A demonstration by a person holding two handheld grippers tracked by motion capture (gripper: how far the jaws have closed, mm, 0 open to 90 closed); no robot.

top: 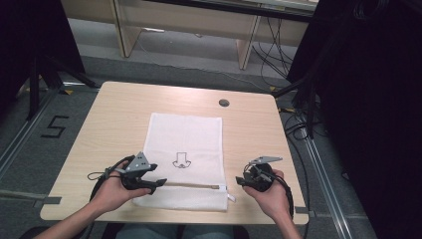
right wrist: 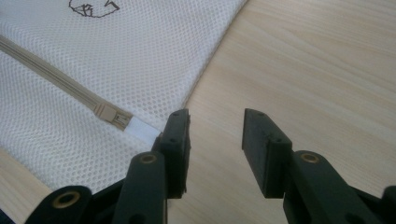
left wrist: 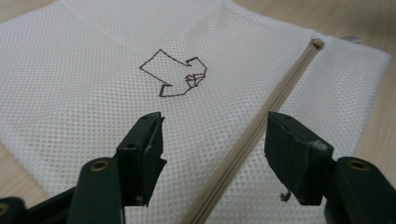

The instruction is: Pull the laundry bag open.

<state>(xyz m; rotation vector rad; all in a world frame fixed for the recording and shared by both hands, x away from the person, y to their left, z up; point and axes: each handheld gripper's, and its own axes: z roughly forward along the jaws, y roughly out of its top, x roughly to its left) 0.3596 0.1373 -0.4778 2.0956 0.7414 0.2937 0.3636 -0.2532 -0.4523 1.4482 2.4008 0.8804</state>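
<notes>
Left tool (top: 158, 183) covers the lower-left corner of the mesh laundry bag (top: 185, 144) in the high view. Zipper (left wrist: 261, 130) runs off the bottom edge in the left gripper view. Printed outline (right wrist: 93, 8) cut by the top edge in the right gripper view.

Mesh bag (top: 186, 144): white synthetic netting, fine regular holes, matt, soft and slightly rumpled. Zip (left wrist: 261, 130) along it: beige woven tape with matt plastic teeth; pull tab (right wrist: 140, 129) smooth, white. Printed outline mark (left wrist: 175, 74): thin dark ink, flat.

Bench (top: 119, 114): pale wood-grain laminate, smooth, low sheen.

Left tool (left wrist: 215, 149) and right tool (right wrist: 215, 140): black matt plastic, pad faces scuffed, brass-coloured metal rivets.
</notes>
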